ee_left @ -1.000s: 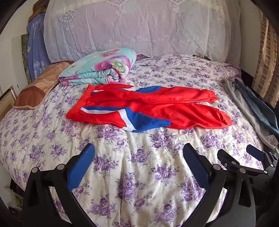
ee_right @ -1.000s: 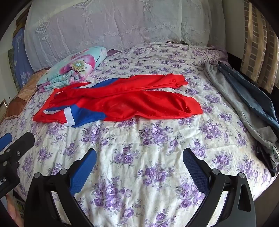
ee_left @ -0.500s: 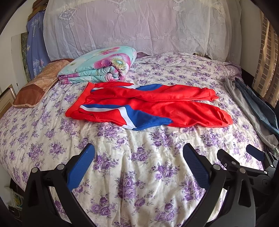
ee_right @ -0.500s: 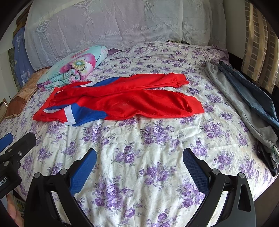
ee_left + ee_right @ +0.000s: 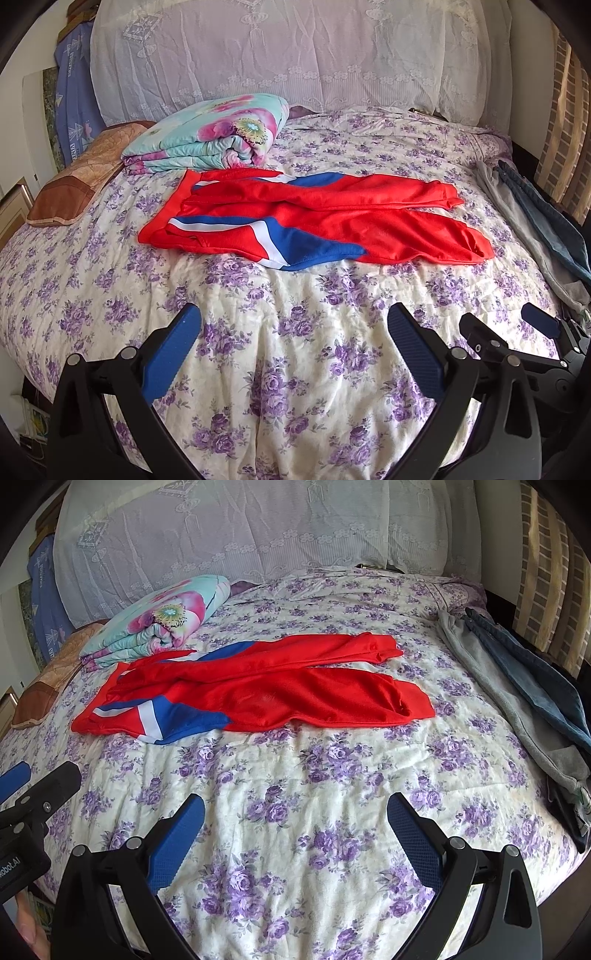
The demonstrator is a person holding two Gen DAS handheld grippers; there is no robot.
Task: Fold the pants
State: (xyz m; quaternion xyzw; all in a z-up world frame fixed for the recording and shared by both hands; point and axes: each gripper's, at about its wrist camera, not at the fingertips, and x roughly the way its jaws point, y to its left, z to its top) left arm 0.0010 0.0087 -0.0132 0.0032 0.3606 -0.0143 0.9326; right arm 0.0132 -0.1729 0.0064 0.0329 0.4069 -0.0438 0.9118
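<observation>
Red pants (image 5: 332,218) with blue and white panels lie spread on the bed, waistband to the left, two legs reaching right; they also show in the right wrist view (image 5: 266,690). My left gripper (image 5: 293,332) is open and empty, hovering over the bedspread well short of the pants. My right gripper (image 5: 295,819) is open and empty, also short of the pants. The right gripper shows at the lower right of the left wrist view (image 5: 506,328); part of the left gripper shows at the left edge of the right wrist view (image 5: 37,786).
The bed (image 5: 110,288) has a purple-flowered cover. A folded floral quilt (image 5: 214,136) and a brown pillow (image 5: 74,184) lie at the back left. Grey and blue denim garments (image 5: 517,694) lie along the right edge. A lace curtain hangs behind.
Both views have shifted slightly; the pants sit a little higher in the frames. The pants lie unmoved and both grippers stay open.
</observation>
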